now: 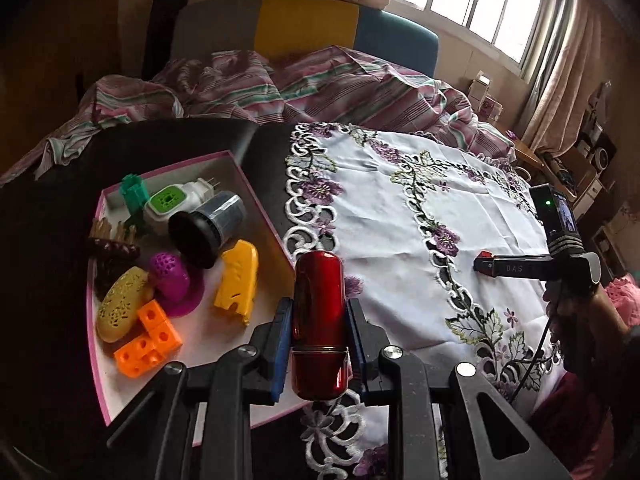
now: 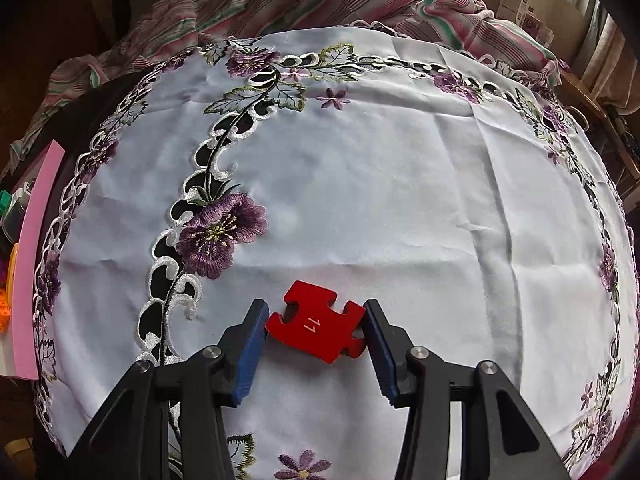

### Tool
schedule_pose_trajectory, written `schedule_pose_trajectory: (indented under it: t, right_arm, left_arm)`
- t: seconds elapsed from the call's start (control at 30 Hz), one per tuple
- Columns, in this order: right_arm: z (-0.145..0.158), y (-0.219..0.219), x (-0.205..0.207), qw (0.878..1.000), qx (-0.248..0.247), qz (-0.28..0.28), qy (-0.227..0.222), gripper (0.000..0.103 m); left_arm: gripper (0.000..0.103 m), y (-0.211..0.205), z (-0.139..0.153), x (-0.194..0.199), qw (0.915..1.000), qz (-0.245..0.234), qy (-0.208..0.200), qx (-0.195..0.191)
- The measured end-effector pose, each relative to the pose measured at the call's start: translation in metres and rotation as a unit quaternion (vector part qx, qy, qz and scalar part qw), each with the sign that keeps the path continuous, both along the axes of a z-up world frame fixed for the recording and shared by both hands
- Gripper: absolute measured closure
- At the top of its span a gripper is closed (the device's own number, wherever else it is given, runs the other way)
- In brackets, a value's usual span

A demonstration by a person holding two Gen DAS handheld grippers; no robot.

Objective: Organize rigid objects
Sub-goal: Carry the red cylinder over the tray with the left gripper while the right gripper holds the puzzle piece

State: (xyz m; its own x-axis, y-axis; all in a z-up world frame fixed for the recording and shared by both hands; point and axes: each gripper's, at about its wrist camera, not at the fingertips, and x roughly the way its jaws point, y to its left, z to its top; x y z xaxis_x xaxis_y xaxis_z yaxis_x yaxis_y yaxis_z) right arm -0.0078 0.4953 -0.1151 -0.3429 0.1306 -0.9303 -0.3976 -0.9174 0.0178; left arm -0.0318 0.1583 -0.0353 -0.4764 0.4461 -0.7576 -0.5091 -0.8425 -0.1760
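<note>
My left gripper (image 1: 320,305) is shut on a glossy red capsule-shaped cylinder (image 1: 319,320), held upright between the blue pads, just right of the pink-rimmed box (image 1: 256,196). The box holds a yellow cheese wedge (image 1: 237,282), orange blocks (image 1: 148,338), a magenta dome (image 1: 170,280), a black-and-grey cup (image 1: 208,228), a green-and-white plug-in unit (image 1: 176,204) and more. My right gripper (image 2: 315,309) is shut on a flat red puzzle piece (image 2: 316,326) marked 11, low over the white embroidered cloth (image 2: 400,200). The left wrist view shows that right gripper (image 1: 486,263) far to the right.
The cloth (image 1: 400,208) covers a dark table (image 1: 192,136) with rumpled striped bedding (image 1: 320,80) behind. The box's pink wall (image 2: 32,264) stands at the cloth's left edge. A person's hand (image 1: 576,312) grips the right tool. Shelves and a window lie far right.
</note>
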Motion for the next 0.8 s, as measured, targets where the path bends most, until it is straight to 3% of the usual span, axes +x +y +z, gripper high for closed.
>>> schedule_pose_trajectory:
  t: [0.2, 0.33, 0.63, 0.8]
  right_arm:
    - [0.0, -0.002, 0.0, 1.0, 0.007, 0.004, -0.002, 0.054]
    - [0.0, -0.004, 0.0, 1.0, 0.009, 0.005, -0.003, 0.054]
    - [-0.001, -0.006, -0.001, 1.0, 0.016, 0.009, -0.005, 0.054]
    - [-0.001, -0.006, -0.002, 1.0, 0.015, 0.008, -0.004, 0.054]
  left_arm:
    - [0.077, -0.072, -0.013, -0.013, 0.9988, 0.043, -0.021, 0.007]
    - [0.077, -0.101, -0.027, -0.013, 0.999, 0.032, -0.029, -0.003]
    - [0.077, -0.095, -0.054, -0.021, 0.9985, -0.01, -0.037, -0.038]
    - [0.077, -0.089, -0.063, -0.027, 0.9977, -0.011, -0.031, -0.059]
